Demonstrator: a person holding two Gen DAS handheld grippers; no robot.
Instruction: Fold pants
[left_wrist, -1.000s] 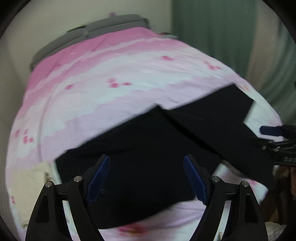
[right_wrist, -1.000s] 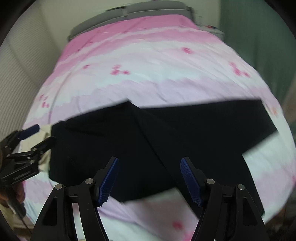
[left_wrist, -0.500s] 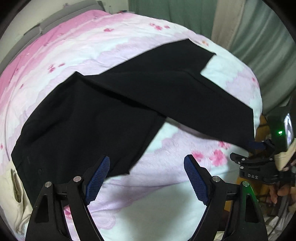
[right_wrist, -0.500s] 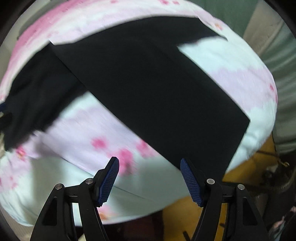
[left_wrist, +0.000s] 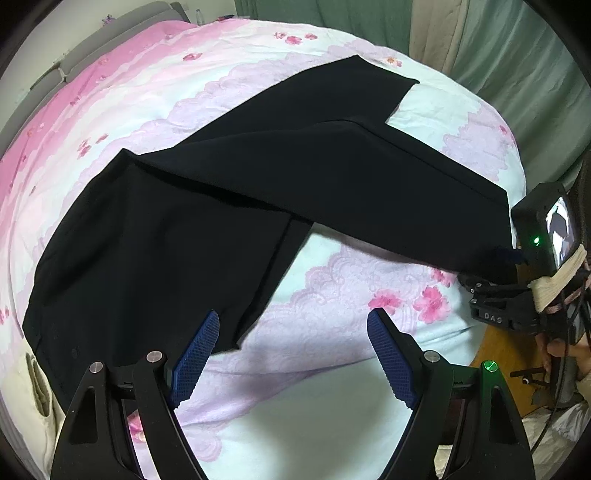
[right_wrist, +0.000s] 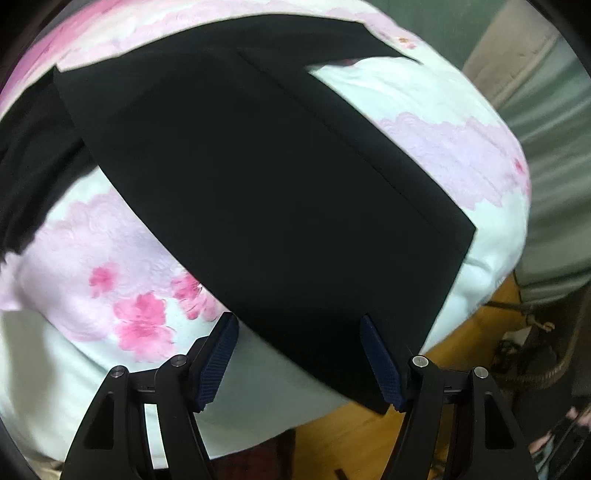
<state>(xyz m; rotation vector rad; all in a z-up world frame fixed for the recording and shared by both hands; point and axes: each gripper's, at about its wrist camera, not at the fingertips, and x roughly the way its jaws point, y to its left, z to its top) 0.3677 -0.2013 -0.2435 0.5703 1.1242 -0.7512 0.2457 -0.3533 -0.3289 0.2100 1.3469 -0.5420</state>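
Black pants (left_wrist: 229, 206) lie flat on a pink and white flowered duvet (left_wrist: 332, 406), their legs spread in a V toward the bed's near edge. My left gripper (left_wrist: 291, 332) hangs open over the duvet, its left pad just beside the hem corner of the nearer leg. In the right wrist view the other leg of the pants (right_wrist: 277, 184) runs down to its hem, which lies between the fingers of my right gripper (right_wrist: 299, 339). Those jaws stand wide and the pads do not press the cloth. The right gripper (left_wrist: 487, 266) also shows at the right of the left wrist view.
The bed's edge drops to a wooden floor (right_wrist: 369, 435) just under the right gripper. Green curtains (left_wrist: 517, 55) hang beyond the bed's right side. A cream cloth (left_wrist: 33, 376) lies at the left edge. A person's hand (left_wrist: 561, 347) holds the right gripper's handle.
Both grippers have swung from above the waist end down to the leg ends at the bed's near edge. The pants have not moved. Both jaws look as wide as before.
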